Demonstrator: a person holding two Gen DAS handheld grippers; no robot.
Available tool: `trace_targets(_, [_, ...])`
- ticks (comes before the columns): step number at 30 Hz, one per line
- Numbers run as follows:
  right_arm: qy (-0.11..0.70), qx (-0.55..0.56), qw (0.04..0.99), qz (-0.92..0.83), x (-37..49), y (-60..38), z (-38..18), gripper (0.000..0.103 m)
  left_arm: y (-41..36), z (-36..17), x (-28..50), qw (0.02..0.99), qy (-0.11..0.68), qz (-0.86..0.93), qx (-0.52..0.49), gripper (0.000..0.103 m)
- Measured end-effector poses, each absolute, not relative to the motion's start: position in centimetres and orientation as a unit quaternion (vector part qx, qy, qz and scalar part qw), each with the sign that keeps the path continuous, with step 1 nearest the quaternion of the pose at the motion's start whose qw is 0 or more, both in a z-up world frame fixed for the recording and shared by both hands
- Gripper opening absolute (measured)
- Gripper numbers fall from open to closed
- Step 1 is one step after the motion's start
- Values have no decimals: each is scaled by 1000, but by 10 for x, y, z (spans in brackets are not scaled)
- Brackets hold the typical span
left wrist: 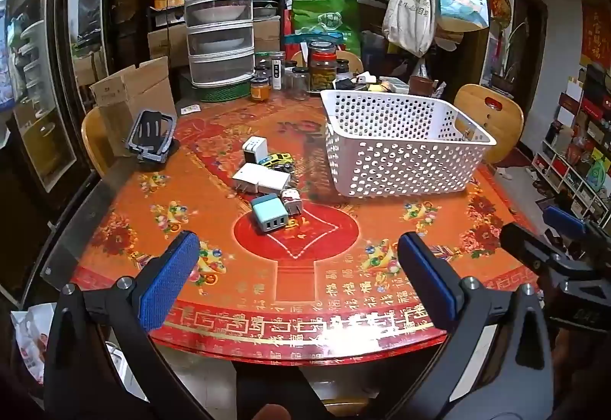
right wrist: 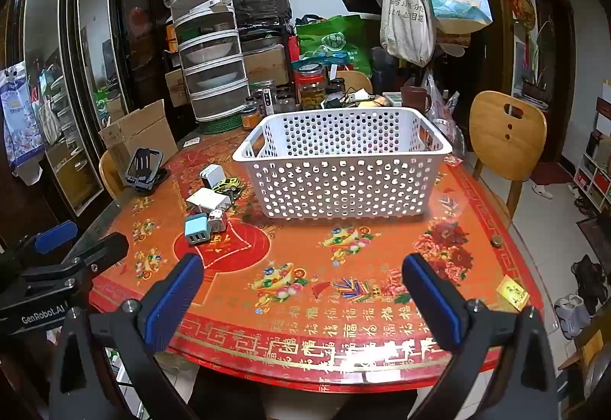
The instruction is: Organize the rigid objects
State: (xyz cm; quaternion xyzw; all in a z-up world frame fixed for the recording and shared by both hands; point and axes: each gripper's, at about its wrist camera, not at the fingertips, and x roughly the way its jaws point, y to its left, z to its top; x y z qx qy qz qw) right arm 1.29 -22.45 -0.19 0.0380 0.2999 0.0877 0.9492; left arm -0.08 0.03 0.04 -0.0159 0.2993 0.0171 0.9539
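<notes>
From the left wrist view we look down over the near edge of a round table (left wrist: 382,240) covered in a red and orange cloth. Our left gripper (left wrist: 298,267) hangs above that near edge with its blue pads spread wide and nothing between them. We take the white basket (left wrist: 404,141) as our landmark: it stands on the far right part of the table and looks empty. Just left of the basket lies a small heap of chargers: a white cube charger (left wrist: 255,149) farthest back, a toy car (left wrist: 278,159) beside it, a larger white charger (left wrist: 259,181) in front of them, a small white plug (left wrist: 292,199) nearer still, and a teal charger (left wrist: 268,213) nearest to us. Well to the left of the basket a dark phone stand (left wrist: 151,135) leans upright. Behind the basket stand glass jars (left wrist: 322,67). The right gripper (left wrist: 565,229) shows at the right edge of the picture.

From the right wrist view the basket (right wrist: 343,160) sits straight ahead in the middle of the table (right wrist: 382,286). Our right gripper (right wrist: 303,290) hovers over the near edge, jaws wide apart and empty. The chargers again lie just left of the basket, the teal charger (right wrist: 196,229) nearest us and the toy car (right wrist: 226,184) close to the basket's left wall. The phone stand (right wrist: 144,168) is farther left. The left gripper (right wrist: 72,248) shows at the left edge. A wooden chair (right wrist: 506,137) stands to the right of the basket.
</notes>
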Motion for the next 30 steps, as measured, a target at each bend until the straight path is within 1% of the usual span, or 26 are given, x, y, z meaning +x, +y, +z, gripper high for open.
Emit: trace_targets(30, [302, 38, 949, 88, 13, -224, 0, 103, -3, 4, -3, 955, 295, 17, -12, 102])
